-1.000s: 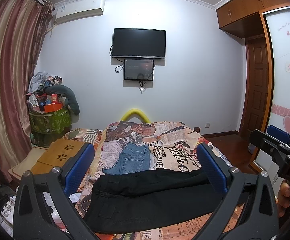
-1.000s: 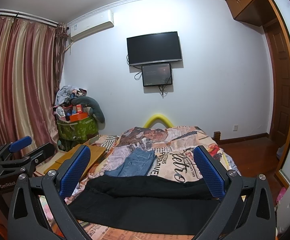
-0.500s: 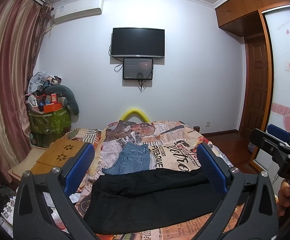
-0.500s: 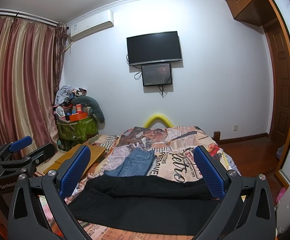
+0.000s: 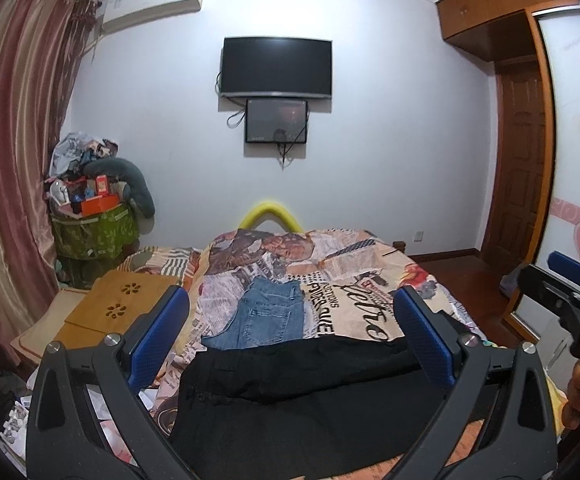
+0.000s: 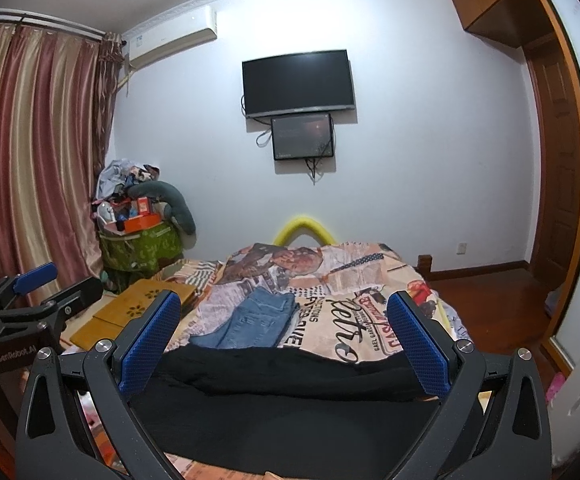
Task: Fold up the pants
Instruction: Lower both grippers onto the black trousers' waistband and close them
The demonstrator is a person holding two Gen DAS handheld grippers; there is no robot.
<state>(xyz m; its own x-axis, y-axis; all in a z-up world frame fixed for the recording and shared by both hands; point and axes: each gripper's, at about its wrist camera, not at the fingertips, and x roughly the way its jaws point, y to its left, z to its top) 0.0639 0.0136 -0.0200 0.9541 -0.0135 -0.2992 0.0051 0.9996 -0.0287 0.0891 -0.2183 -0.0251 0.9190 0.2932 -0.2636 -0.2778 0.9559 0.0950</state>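
You had the black pants (image 5: pixel 306 396) spread flat across the near end of the bed (image 5: pixel 354 280), lying sideways to you, and that layout looked chosen so that each end of the cloth sat within reach of one tool. A pair of jeans (image 5: pixel 268 314) lay already folded further up the printed bedspread, just beyond the black pair's far edge; I would judge it a finished piece set out of the way.

You held the left gripper (image 5: pixel 290 340) level and raised above the pants, looking straight down the bed toward the far wall and the television (image 5: pixel 276 67). Its blue fingers (image 5: pixel 158 340) stood spread wide with nothing between them, and they did not touch the cloth. You held the right gripper (image 6: pixel 282 344) in much the same way: level, above the near edge of the pants, fingers (image 6: pixel 148 344) apart and empty. The two tools sat side by side, each showing at the edge of the other's view, and part of your hand (image 5: pixel 578 396) showed on the right one's handle.

With both tools parted and clear of the fabric, I judge that the fold on this pair had not yet begun, and that you were poised to come down on an edge.
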